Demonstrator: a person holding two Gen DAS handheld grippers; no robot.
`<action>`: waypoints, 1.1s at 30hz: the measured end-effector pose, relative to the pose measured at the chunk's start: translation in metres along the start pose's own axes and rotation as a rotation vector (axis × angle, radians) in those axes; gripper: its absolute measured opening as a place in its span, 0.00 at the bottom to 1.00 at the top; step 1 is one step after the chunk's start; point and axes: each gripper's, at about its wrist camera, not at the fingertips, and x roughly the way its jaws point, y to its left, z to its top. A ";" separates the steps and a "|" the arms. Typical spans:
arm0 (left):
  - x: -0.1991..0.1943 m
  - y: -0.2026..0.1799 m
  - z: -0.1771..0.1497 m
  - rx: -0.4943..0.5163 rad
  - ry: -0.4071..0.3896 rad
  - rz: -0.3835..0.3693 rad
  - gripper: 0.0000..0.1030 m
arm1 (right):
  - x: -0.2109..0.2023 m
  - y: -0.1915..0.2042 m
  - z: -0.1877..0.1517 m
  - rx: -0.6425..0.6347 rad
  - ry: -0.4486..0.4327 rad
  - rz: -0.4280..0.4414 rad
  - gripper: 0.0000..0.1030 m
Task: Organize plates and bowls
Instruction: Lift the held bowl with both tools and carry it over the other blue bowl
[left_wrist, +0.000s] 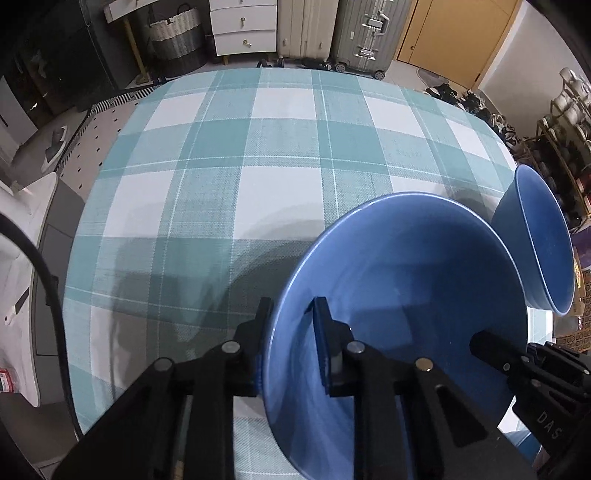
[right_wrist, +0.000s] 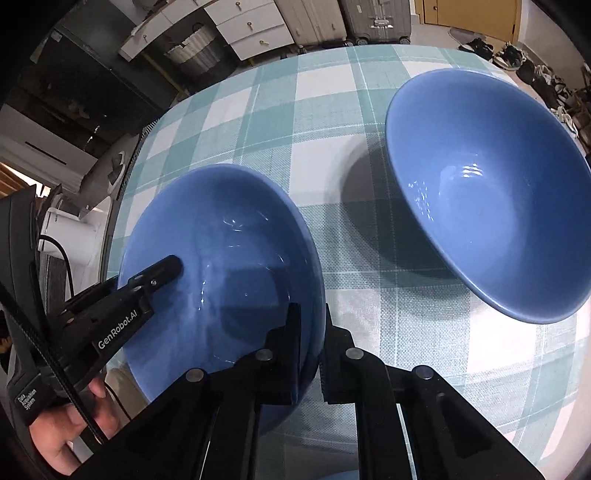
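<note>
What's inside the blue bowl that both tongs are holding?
Nothing but tong fingers. The held bowl has one left tongs finger and one right tongs finger inside; they cover small patches.

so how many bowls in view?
2, both blue. One bowl is gripped on opposite rims by the left gripper and right gripper. The second bowl sits to its right on the tablecloth. No plates visible.

Two glossy bowls, near bowl (right_wrist: 221, 266) and far bowl (right_wrist: 484, 192), in plain mid-blue; tablecloth (left_wrist: 229, 155) in teal-and-white plaid with thin pale lines; both grippers' fingers (left_wrist: 325, 332) black.
</note>
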 end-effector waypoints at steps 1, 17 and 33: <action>-0.003 0.001 0.000 -0.006 -0.008 0.000 0.19 | -0.001 0.001 -0.001 -0.003 -0.003 0.002 0.08; -0.077 -0.010 -0.021 0.024 -0.086 -0.002 0.18 | -0.065 0.012 -0.027 -0.011 -0.095 0.026 0.08; -0.147 -0.063 -0.079 0.092 -0.123 -0.055 0.16 | -0.154 -0.021 -0.111 0.009 -0.158 0.023 0.08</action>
